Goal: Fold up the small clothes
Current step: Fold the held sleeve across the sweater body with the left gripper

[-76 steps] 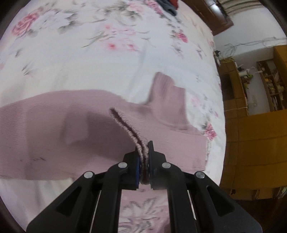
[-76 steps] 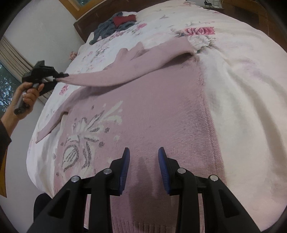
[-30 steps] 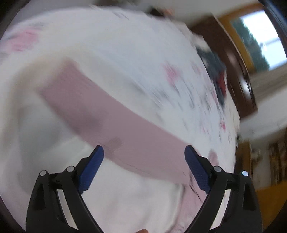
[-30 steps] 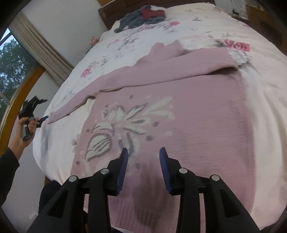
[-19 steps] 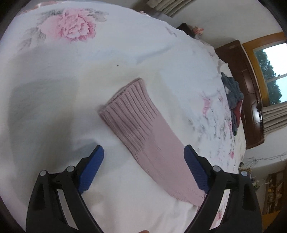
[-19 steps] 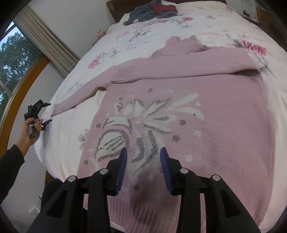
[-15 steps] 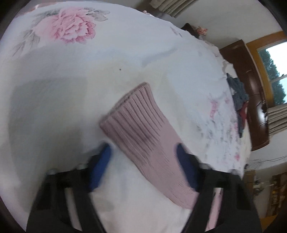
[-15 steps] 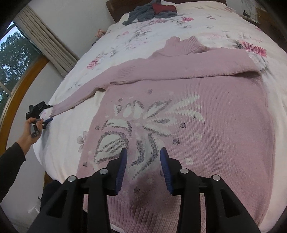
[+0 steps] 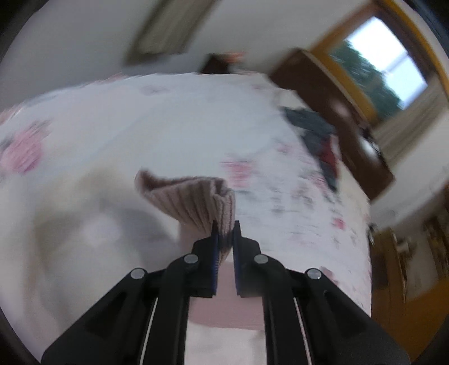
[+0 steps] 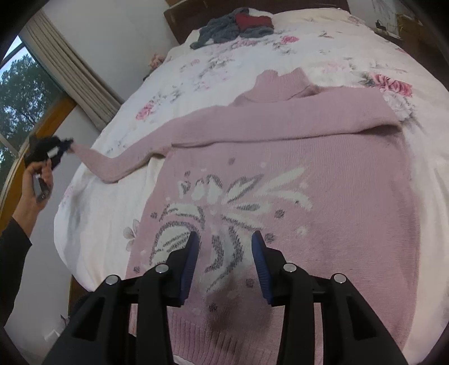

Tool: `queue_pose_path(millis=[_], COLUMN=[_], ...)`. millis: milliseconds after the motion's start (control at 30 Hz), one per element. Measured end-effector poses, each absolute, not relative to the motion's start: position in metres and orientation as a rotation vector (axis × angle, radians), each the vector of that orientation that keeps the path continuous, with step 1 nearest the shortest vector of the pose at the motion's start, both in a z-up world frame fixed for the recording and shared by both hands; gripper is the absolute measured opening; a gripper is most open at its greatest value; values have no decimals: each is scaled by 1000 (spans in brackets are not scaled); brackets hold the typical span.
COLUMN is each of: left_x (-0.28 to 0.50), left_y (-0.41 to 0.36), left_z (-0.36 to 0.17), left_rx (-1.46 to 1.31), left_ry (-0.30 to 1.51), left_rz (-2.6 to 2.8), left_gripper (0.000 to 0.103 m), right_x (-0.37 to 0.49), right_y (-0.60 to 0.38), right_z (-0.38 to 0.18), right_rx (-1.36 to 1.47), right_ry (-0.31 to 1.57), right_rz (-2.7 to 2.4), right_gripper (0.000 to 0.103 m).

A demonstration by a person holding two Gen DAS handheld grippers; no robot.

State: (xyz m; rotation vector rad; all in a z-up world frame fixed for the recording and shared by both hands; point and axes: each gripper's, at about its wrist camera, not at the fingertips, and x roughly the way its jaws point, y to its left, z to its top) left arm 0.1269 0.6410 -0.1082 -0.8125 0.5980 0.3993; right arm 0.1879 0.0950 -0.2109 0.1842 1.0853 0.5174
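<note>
1. At far left of the right wrist view, a hand (image 10: 35, 179) holding the left gripper (image 10: 63, 147), clamped on the ribbed cuff (image 9: 196, 202) of the pink sweater (image 10: 294, 196); cuff lifted clear of the floral bedspread (image 10: 196, 70), sleeve (image 10: 123, 160) trailing from it down to the sheet.
2. Left wrist view blurred, yet cuff plainly pinched between the blue pads (image 9: 214, 247), fabric bunched above the tips.
3. Centre: sweater spread front-up across the bed, white-and-grey flower motif on the chest, collar toward the headboard, the other sleeve already laid across the upper chest.
4. Lower centre: right gripper (image 10: 224, 252) hovering above the hem area, jaws apart, nothing between them.
5. Top centre to right: pile of grey and red clothes (image 10: 233, 22) near the headboard, well apart from the sweater.
6. Step in hand, as a judgement: second sleeve fold just begun. Next move likely calls for carrying the cuff across the chest, parallel to the folded sleeve, laying it flat without dragging the body askew.
7. No brand, label or legible writing anywhere.
</note>
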Motion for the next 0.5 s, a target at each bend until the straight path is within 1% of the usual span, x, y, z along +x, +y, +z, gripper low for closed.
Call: queue_pose_path(millis=[100,200,300,400,500], left_x=[171,209,241,271,298], left_y=[583,529,475,420,382], left_z=[-92,-99,-118,-154,-188], left_rx=[-718,-665,-654,-650,-636], left_ry=[625,671,705,764,820], left_rz=[296,211,127,58,21], left_gripper=[6,6,6,6,6], right_x=[187,185,184,187,192], right_y=[83,72,60,48,39], right_z=[-205,-204,-205,-210,-218], right_rx=[195,197,196,192,197], right_ry=[1072,1069,1068,1078,1100], right_rz=[501,479,458,435,415], right_gripper=[40,40,40,40,40])
